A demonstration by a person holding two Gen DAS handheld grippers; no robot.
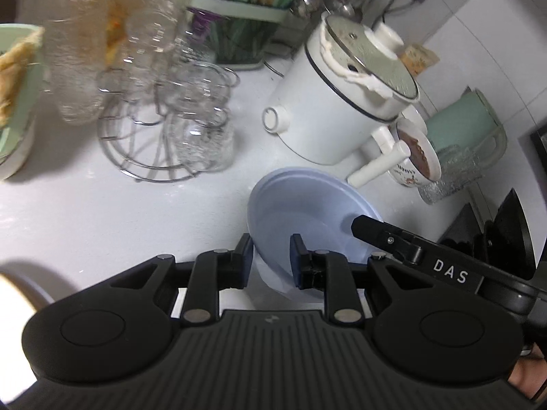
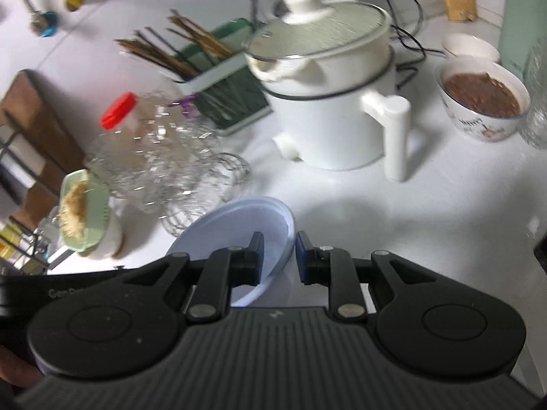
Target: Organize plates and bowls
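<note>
Left wrist alone shows both grippers, left (image 1: 269, 256) and right (image 1: 359, 223), clamping 1 plate (image 1: 301, 205).

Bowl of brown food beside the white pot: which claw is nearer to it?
Right. The right claw grips the blue plate's rim on the bowl's side; the left claw holds the opposite rim, farther off.

A home kitchen, seen at its white countertop (image 1: 85, 212). At mid-frame stands a white electric cooking pot (image 1: 338, 109) with a glass lid. At the top is a green utensil caddy (image 1: 239, 34) holding chopsticks. On the right sits a bowl of brown food (image 2: 485, 99), and at upper left a wire rack of drinking glasses (image 1: 177, 116).
</note>
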